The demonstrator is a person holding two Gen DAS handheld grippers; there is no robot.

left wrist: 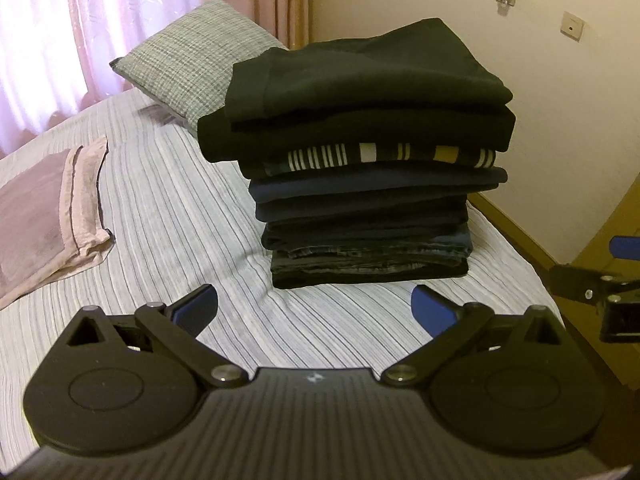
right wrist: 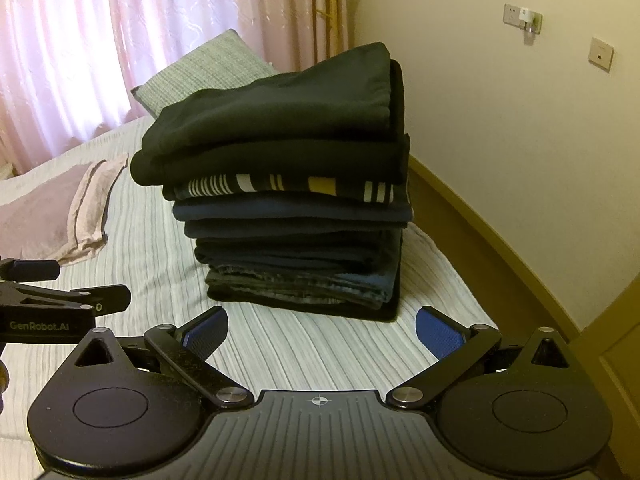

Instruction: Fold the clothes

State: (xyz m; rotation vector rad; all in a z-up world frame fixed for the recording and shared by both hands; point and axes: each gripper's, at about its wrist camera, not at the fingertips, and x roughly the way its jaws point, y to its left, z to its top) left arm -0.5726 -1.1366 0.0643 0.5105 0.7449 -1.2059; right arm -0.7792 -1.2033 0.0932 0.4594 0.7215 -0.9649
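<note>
Between garments: we face the stack (left wrist: 360, 160) with both claws empty
Left gripper (left wrist: 314, 308) and right gripper (right wrist: 320, 330) are spread wide; next we need an unfolded piece, none visible

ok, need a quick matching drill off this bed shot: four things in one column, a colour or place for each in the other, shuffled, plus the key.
Things:
1. top garment of the stack
2. striped garment
3. folded pink cloth
4. checked pillow

Colour or place:
A. grey, behind the stack by the curtain
B. black, highest layer
C. flat on the bed, left of the stack
D. white and yellow bars, third layer down

Pairs: 1-B, 2-D, 3-C, 4-A
</note>
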